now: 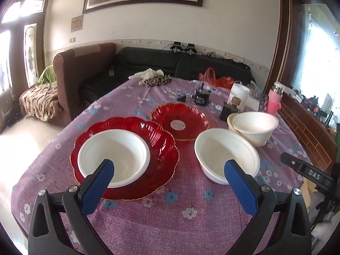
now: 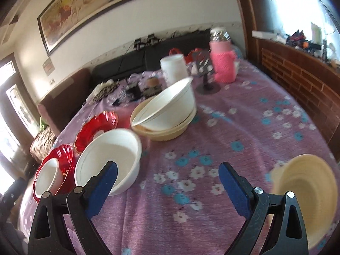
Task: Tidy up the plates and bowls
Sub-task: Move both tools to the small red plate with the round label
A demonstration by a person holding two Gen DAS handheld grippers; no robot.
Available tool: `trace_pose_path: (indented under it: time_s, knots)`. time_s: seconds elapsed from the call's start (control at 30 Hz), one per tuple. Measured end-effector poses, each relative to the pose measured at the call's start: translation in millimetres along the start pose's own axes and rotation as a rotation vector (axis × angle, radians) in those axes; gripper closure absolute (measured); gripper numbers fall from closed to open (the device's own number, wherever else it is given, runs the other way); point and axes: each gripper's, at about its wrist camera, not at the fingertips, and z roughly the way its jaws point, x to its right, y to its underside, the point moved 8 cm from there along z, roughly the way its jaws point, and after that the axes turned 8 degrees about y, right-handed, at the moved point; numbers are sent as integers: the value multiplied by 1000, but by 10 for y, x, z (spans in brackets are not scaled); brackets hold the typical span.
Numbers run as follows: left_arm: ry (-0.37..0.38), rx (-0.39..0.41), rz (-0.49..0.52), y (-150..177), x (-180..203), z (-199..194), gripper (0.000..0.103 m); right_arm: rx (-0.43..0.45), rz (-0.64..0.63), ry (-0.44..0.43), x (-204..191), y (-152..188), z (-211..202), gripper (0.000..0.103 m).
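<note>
A white bowl [image 1: 114,156] sits in a large red glass plate [image 1: 165,148] at the left. A smaller red plate [image 1: 191,118] lies behind it. A second white bowl [image 1: 225,152] stands on the cloth, and a white bowl nested in a cream bowl [image 1: 254,126] stands farther right. My left gripper [image 1: 169,166] is open and empty above the cloth, between the two near bowls. My right gripper [image 2: 167,171] is open and empty, its left finger by the loose white bowl [image 2: 110,159]. A cream bowl [image 2: 308,191] lies at the right. The stacked bowls [image 2: 167,114] are tilted.
The purple flowered tablecloth [image 1: 170,218] covers the table. At the back stand a pink bottle [image 2: 223,63], a white jar [image 2: 174,69], a black stand [image 2: 207,85], small dark items [image 1: 200,97] and a red bag [image 1: 212,77]. A sofa is behind; a wooden ledge is at the right.
</note>
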Motion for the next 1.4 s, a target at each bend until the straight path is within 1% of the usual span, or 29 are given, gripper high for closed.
trace_pose_path:
  time_s: [0.23,0.3,0.37,0.4,0.5,0.6,0.7,0.8,0.87,0.93,1.0,1.1,1.17,1.2,1.23,1.27,1.33,1.37,1.4]
  knots:
    - [-19,-39,6,44,-59,115,0,-113,29,-70,-274,15,483,5]
    - [-42,-37,-1,36,-165,100,0,-135,33,-87,-355,32,592,7]
    - [-65,-24,-21,2,-300,52,0,-139,28,-88,-407,43,642,7]
    - [-78,-15,-35,-17,-385,23,0,-140,24,-89,-431,56,658,7]
    - [-151,18,-103,-91,-744,-102,0,-139,22,-104,-464,85,689,7]
    - [-212,64,-212,-156,-1116,-263,0,-130,33,-101,-414,87,708,7]
    - [-224,98,-279,-214,-1302,-360,0,-118,94,-101,-280,30,691,7]
    - [-200,100,-283,-239,-1265,-342,0,-86,169,-101,-102,-88,603,7]
    - [-167,81,-252,-280,-1138,-253,0,-68,179,-109,-47,-181,525,7]
    - [-115,55,-216,-372,-986,-134,0,-65,163,-126,-64,-271,453,7]
    - [-21,7,-214,-538,-843,19,0,-72,135,-159,-171,-399,378,7]
    - [134,-92,-247,-849,-673,311,0,-105,78,-228,-476,-632,317,7]
    - [190,-141,-273,-1023,-618,486,0,-153,51,-295,-762,-783,351,7]
    - [204,-162,-279,-1112,-601,593,0,-180,32,-317,-874,-804,377,7]
    - [214,-192,-265,-1219,-576,746,0,-213,5,-332,-1018,-832,444,7]
    - [213,-214,-250,-1293,-573,885,0,-243,-23,-332,-1154,-858,533,7]
    - [201,-247,-230,-1394,-611,1161,0,-292,-86,-302,-1384,-867,735,7]
    - [193,-278,-225,-1415,-650,1332,0,-321,-112,-270,-1481,-876,892,7]
    - [191,-310,-240,-1407,-707,1496,0,-343,-122,-255,-1523,-866,978,8]
